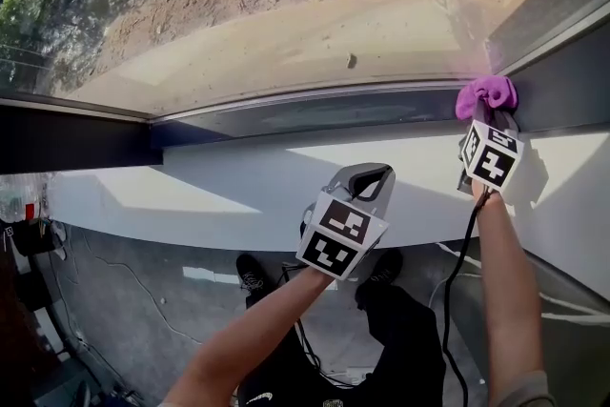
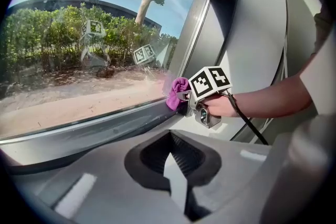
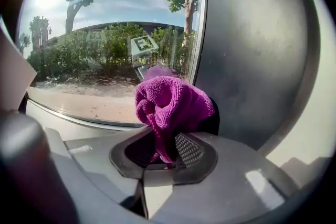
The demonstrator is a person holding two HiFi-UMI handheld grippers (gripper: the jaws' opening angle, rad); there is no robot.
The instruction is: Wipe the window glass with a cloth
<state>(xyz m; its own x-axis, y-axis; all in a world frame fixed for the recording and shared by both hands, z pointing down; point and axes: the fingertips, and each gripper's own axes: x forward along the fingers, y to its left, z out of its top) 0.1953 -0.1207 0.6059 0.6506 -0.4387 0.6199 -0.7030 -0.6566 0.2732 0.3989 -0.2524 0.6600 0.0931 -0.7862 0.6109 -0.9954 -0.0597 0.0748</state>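
The purple cloth (image 1: 486, 93) is bunched at the lower right corner of the window glass (image 1: 286, 5), touching the pane and the dark frame. My right gripper (image 1: 491, 116) is shut on the cloth's lower end. In the right gripper view the cloth (image 3: 170, 105) rises out of the right gripper (image 3: 165, 145) in front of the glass (image 3: 105, 60). My left gripper (image 1: 379, 174) hovers over the white sill (image 1: 219, 191), left of the right one, shut and empty. The left gripper view shows the left gripper (image 2: 170, 136), with the cloth (image 2: 177, 93) beyond it.
A dark upright window frame (image 1: 562, 14) bounds the glass on the right. The dark lower frame rail (image 1: 305, 114) runs along the sill. A black cable (image 1: 456, 281) hangs from the right gripper. Both marker cubes are reflected in the glass (image 2: 92, 29). Below lies grey floor (image 1: 143, 300).
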